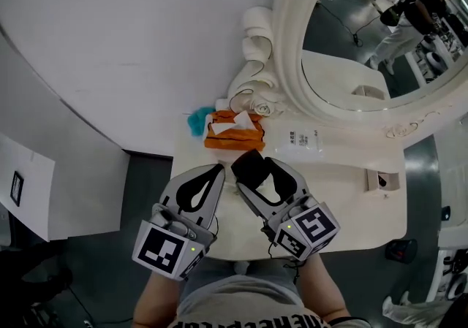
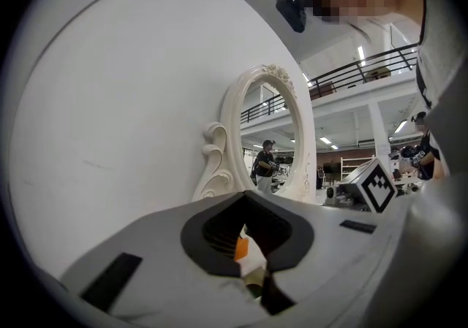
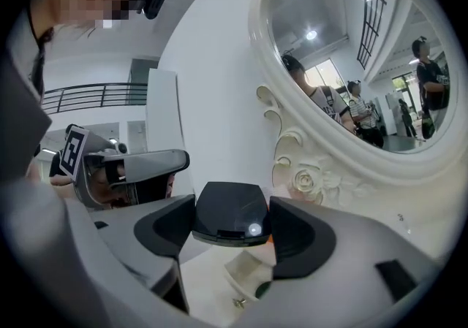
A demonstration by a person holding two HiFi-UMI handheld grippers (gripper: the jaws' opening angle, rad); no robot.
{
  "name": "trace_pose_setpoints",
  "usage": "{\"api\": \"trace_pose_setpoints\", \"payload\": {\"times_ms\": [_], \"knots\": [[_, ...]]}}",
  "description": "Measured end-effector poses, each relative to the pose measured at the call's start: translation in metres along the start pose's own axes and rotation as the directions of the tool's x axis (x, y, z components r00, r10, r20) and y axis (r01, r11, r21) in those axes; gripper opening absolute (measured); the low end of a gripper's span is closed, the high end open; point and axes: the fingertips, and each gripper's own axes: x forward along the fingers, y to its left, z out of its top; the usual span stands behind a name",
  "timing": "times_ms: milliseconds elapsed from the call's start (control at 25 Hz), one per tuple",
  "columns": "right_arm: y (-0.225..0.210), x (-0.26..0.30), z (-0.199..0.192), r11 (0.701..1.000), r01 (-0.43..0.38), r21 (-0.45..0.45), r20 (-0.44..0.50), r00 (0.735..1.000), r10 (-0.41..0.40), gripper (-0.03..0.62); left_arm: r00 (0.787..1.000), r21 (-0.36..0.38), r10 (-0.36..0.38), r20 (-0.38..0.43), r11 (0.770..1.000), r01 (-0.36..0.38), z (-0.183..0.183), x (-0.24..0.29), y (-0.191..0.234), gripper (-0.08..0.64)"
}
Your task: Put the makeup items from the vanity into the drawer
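Right gripper (image 1: 252, 167) is clamped on a black compact (image 3: 228, 213) over the vanity's (image 1: 344, 202) left half; left gripper (image 1: 218, 169) is closed on nothing. An orange pouch (image 1: 232, 135) at the back edge holds something white; only the head view shows the clear packet (image 1: 303, 142) beside it

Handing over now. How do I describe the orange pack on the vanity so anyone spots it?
Find the big oval mirror and follow its frame down to the curled foot on the white vanity top. The orange pack lies just before that foot. It is the only orange thing, topped with white paper, between a teal item and a clear packet.
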Motion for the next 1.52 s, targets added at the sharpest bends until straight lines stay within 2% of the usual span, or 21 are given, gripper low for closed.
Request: {"api": "trace_pose_setpoints", "payload": {"times_ms": [240, 400, 560, 640, 1080, 1280, 1440, 1520], "knots": [[-0.007, 0.008, -0.022, 0.998, 0.056, 0.025, -0.04, 0.998, -0.055, 0.337, 0.999, -0.011, -0.047, -0.008, 0.999, 0.047, -0.007, 0.004, 0.009, 0.018], [-0.012, 0.011, -0.034, 0.996, 0.086, 0.035, -0.069, 0.994, -0.084, 0.337, 0.996, -0.018, -0.079, -0.047, 0.997, 0.078, -0.016, 0.006, 0.01, 0.018], [-0.016, 0.014, -0.046, 0.993, 0.11, 0.046, -0.101, 0.989, -0.104, 0.337, 0.995, -0.014, -0.094, -0.03, 0.996, 0.093, -0.018, 0.009, 0.015, 0.018], [-0.017, 0.015, -0.052, 0.992, 0.119, 0.051, -0.117, 0.987, -0.112, 0.337, 0.993, -0.031, -0.102, -0.055, 0.994, 0.1, -0.023, 0.008, 0.016, 0.018], [-0.019, 0.021, -0.086, 0.987, 0.141, 0.071, -0.202, 0.972, -0.124, 0.337, 0.991, -0.052, -0.12, -0.055, 0.992, 0.118, -0.031, 0.012, 0.026, 0.018], [-0.019, 0.024, -0.099, 0.986, 0.145, 0.08, -0.239, 0.963, -0.122, 0.337, 0.987, -0.084, -0.127, -0.098, 0.989, 0.119, -0.041, 0.012, 0.028, 0.018], [-0.02, 0.025, -0.107, 0.986, 0.146, 0.084, -0.265, 0.957, -0.12, 0.338, 0.991, -0.067, -0.122, -0.061, 0.991, 0.118, -0.039, 0.015, 0.032, 0.018], [-0.02, 0.026, -0.11, 0.986, 0.147, 0.084, -0.277, 0.953, -0.119, 0.339, 0.989, -0.076, -0.125, -0.074, 0.99, 0.119, -0.041, 0.015, 0.033, 0.018]]}}
